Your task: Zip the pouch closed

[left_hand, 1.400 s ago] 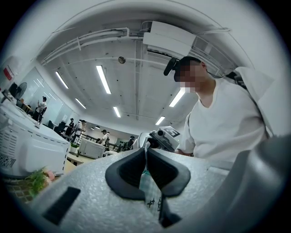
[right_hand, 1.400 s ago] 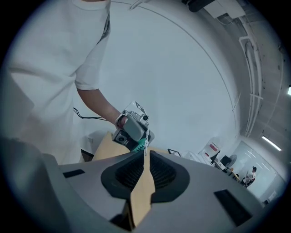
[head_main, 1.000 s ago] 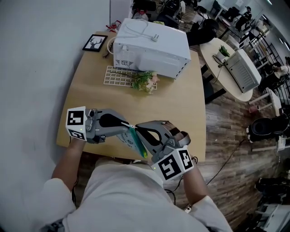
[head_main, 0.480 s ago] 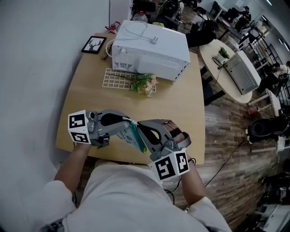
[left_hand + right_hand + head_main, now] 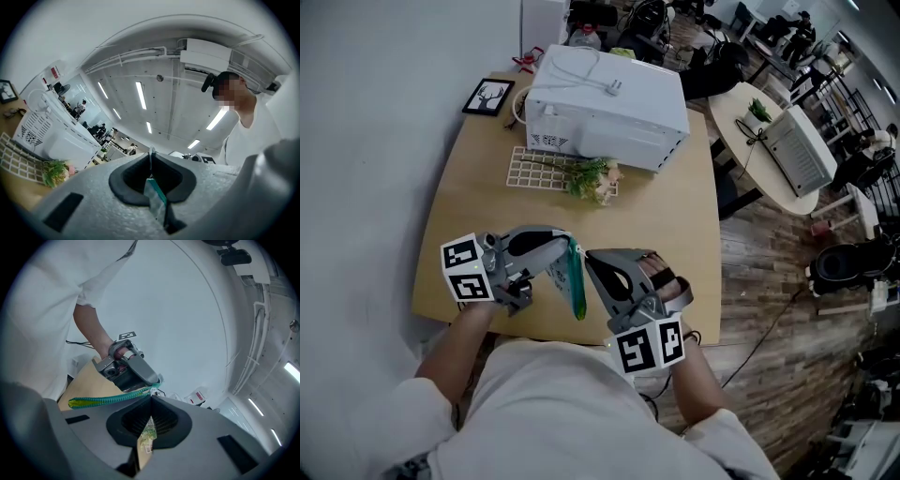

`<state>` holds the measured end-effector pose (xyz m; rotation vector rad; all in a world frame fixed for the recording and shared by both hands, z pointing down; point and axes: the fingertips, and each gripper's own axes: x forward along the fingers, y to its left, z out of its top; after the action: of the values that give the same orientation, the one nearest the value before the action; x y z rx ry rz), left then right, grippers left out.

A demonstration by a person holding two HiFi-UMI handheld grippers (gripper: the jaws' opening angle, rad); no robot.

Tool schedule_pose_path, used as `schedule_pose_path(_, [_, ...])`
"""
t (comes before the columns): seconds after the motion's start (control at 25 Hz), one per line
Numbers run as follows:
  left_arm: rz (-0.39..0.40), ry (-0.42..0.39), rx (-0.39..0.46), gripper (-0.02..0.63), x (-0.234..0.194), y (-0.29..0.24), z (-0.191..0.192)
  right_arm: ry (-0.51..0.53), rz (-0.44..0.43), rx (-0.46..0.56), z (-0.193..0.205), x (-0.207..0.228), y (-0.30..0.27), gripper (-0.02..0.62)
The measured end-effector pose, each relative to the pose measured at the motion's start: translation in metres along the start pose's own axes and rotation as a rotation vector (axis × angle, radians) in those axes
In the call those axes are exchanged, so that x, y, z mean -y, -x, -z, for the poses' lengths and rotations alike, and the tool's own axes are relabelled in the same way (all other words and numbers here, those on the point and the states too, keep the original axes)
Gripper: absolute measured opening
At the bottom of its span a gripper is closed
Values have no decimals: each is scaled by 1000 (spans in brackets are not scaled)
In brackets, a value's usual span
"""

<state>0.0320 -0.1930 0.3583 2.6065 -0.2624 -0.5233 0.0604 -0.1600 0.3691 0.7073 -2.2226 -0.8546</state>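
A small pouch with a teal zipper [image 5: 576, 286] hangs between my two grippers over the near part of the wooden table [image 5: 675, 225]. My left gripper [image 5: 568, 246] is shut on the pouch's upper corner; a clear, teal-edged strip [image 5: 155, 199] sits pinched in its jaws [image 5: 151, 154]. My right gripper [image 5: 589, 257] is shut at the same upper end, with printed pouch material [image 5: 147, 432] between its jaws [image 5: 151, 398]. In the right gripper view the zipper [image 5: 112, 398] runs as one closed line from its tip to the left, and the left gripper [image 5: 155, 380] faces it closely.
A white boxy appliance [image 5: 605, 108] stands at the back of the table, with a white grid rack [image 5: 539, 169] and a flower bunch [image 5: 592, 176] before it. A framed picture [image 5: 487, 96] lies at the back left. A round table [image 5: 769, 141] stands to the right.
Both grippers have shifted a little away from the person with the pouch. The left gripper has rolled, and the zipper now hangs more upright than slanted.
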Motion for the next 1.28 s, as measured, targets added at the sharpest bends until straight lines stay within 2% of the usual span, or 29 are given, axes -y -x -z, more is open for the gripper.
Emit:
schedule_pose_path(0.44, [-108, -33, 10, 23, -14, -10, -10, -40, 20, -7, 10, 11, -5, 2])
schedule_pose_path(0.72, [-165, -23, 52, 23, -22, -12, -12, -53, 33, -12, 14, 14, -8, 2])
schedule_pose_path(0.84, [-205, -8, 97, 23, -29, -7, -18, -55, 16, -20, 16, 8, -8, 2])
schedule_pose_path(1.12, [-230, -42, 94, 23, -31, -2, -26, -121, 3, -22, 22, 10, -5, 2])
schedule_pose_path(1.28, [-252, -54, 117, 23, -35, 3, -33, -125, -6, -27, 18, 8, -9, 2])
